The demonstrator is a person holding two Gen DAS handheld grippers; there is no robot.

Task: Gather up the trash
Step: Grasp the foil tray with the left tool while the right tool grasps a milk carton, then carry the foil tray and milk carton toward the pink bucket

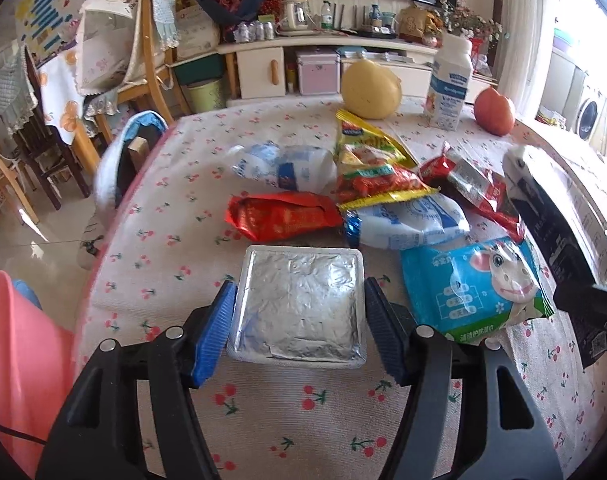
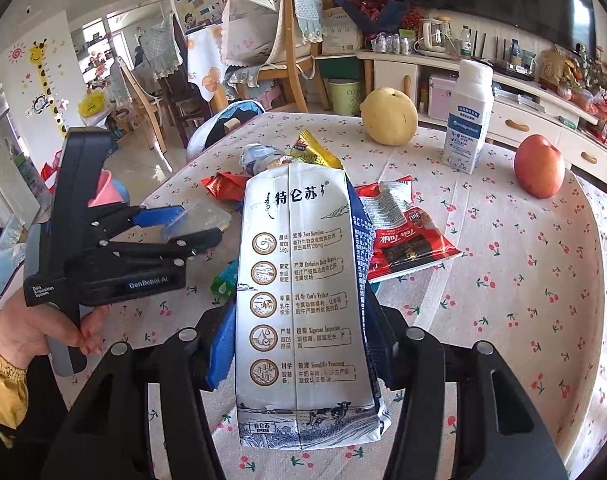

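My left gripper (image 1: 297, 314) holds a foil-lidded plastic cup (image 1: 297, 306) between its blue pads, above the cherry-print table; it shows from the side in the right wrist view (image 2: 191, 222). My right gripper (image 2: 299, 340) is shut on a flattened white and blue milk carton (image 2: 299, 300), which also shows at the right in the left wrist view (image 1: 551, 216). Trash lies on the table: a red wrapper (image 1: 283, 216), a yellow-red snack bag (image 1: 371, 164), crushed clear bottles (image 1: 287, 166), a blue wipes pack (image 1: 475, 284), a red sachet (image 2: 403, 224).
A yellow pear (image 2: 389, 116), an upright white yoghurt bottle (image 2: 467, 120) and a red apple (image 2: 539, 166) stand at the table's far side. A pink bin (image 1: 19, 360) is at the left, below the table edge. Chairs and a TV cabinet are behind.
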